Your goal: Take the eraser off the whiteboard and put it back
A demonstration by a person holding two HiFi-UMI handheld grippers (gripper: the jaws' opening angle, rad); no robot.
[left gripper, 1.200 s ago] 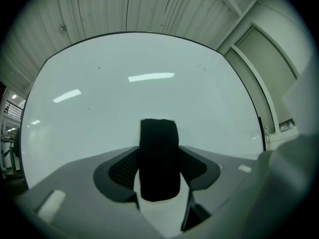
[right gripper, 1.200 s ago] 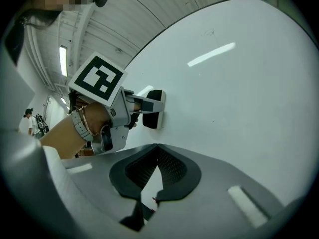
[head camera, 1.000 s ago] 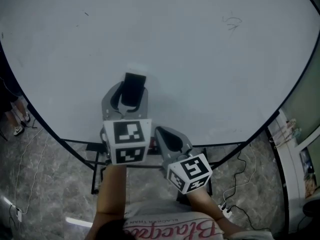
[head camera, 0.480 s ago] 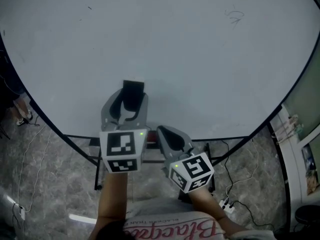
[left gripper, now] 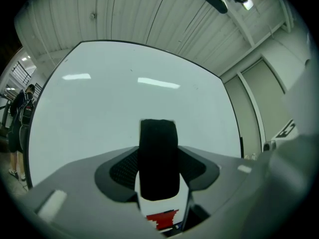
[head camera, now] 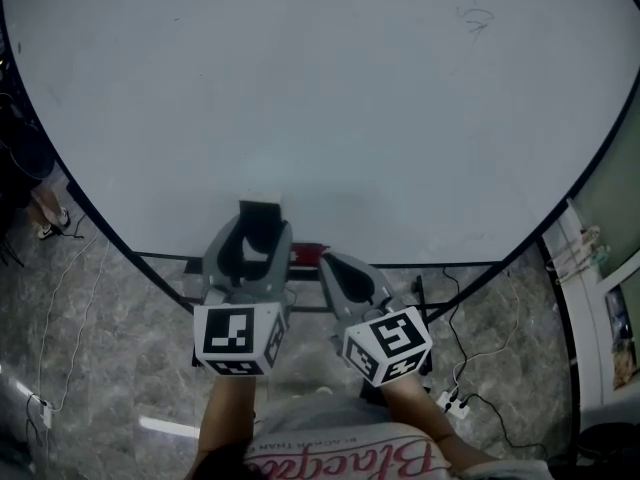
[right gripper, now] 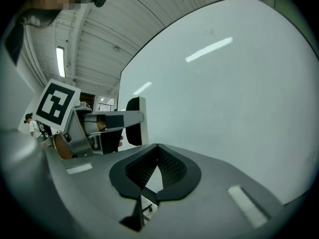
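Observation:
The eraser (head camera: 258, 222), black felt on a white back, stands on edge between the jaws of my left gripper (head camera: 252, 240), which is shut on it. It is low on the whiteboard (head camera: 320, 98), just above the bottom frame. In the left gripper view the eraser (left gripper: 158, 148) fills the gap between the pads (left gripper: 122, 169). The right gripper view shows the eraser (right gripper: 134, 121) from the side, near the board; I cannot tell whether it touches. My right gripper (head camera: 345, 273) is to the right, below the board's edge, shut and holding nothing.
A red item (head camera: 308, 256) lies on the ledge under the board. A faint scribble (head camera: 478, 16) marks the board's upper right. The board's stand (head camera: 200, 298), cables and a power strip (head camera: 450, 400) are on the marbled floor. A person (left gripper: 20, 113) stands far left.
My left gripper has carried the eraser down the board to just above its lower edge. The right gripper has dropped a little.

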